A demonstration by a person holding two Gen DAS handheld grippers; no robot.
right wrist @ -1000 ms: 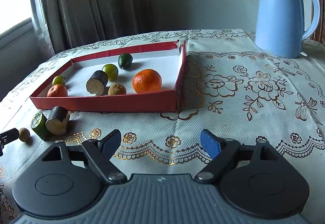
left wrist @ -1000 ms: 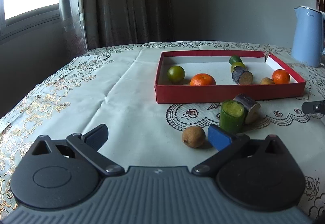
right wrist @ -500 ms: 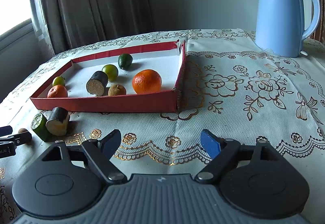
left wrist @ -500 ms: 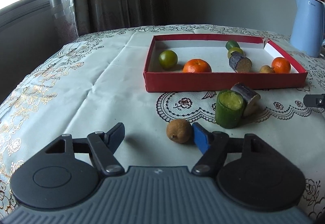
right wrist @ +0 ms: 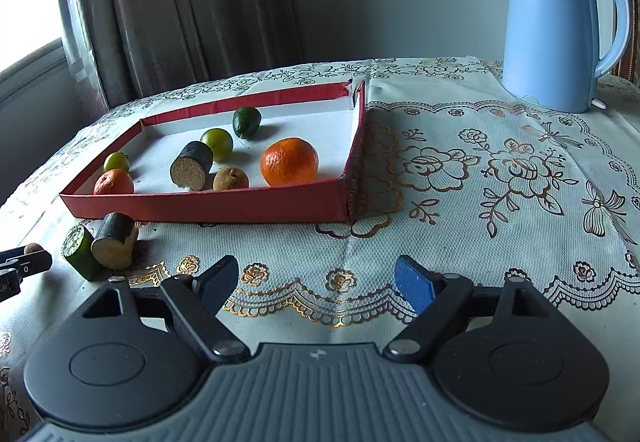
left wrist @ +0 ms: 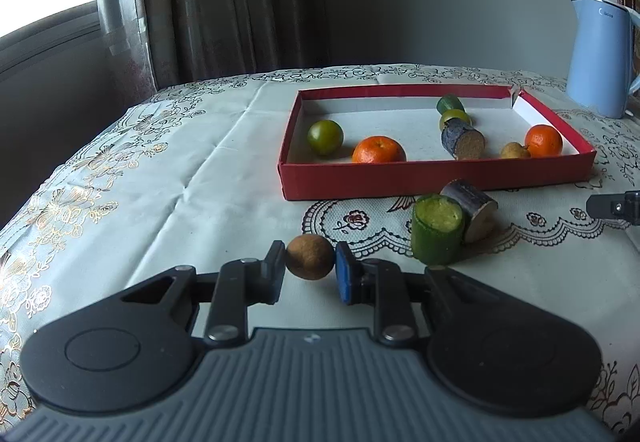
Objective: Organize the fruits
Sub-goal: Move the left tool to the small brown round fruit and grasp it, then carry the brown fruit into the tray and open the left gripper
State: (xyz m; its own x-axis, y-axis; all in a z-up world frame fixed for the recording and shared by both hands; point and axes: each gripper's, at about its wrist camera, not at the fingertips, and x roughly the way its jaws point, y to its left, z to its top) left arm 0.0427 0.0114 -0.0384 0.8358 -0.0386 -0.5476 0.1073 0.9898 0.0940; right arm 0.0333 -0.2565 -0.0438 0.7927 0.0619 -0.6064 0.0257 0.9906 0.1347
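Observation:
My left gripper (left wrist: pixel 310 268) is shut on a small brown round fruit (left wrist: pixel 310 257) low over the tablecloth, in front of the red tray (left wrist: pixel 436 179). A green cut cane piece (left wrist: pixel 437 230) and a dark cut cane piece (left wrist: pixel 474 209) stand just right of it, outside the tray. In the tray lie two oranges (left wrist: pixel 378 149), green fruits (left wrist: pixel 325 137), a dark cane piece (left wrist: pixel 462 139) and a small brown fruit (left wrist: pixel 514 150). My right gripper (right wrist: pixel 316 282) is open and empty over the tablecloth, in front of the tray (right wrist: pixel 208 205).
A blue electric kettle (right wrist: pixel 558 25) stands at the back right of the table. Curtains and a window lie behind the table on the left. The table's left edge drops off near the gold-patterned cloth border (left wrist: pixel 60 201).
My left gripper moved forward and to the right around the brown fruit and closed on it. The right gripper has stayed still and open.

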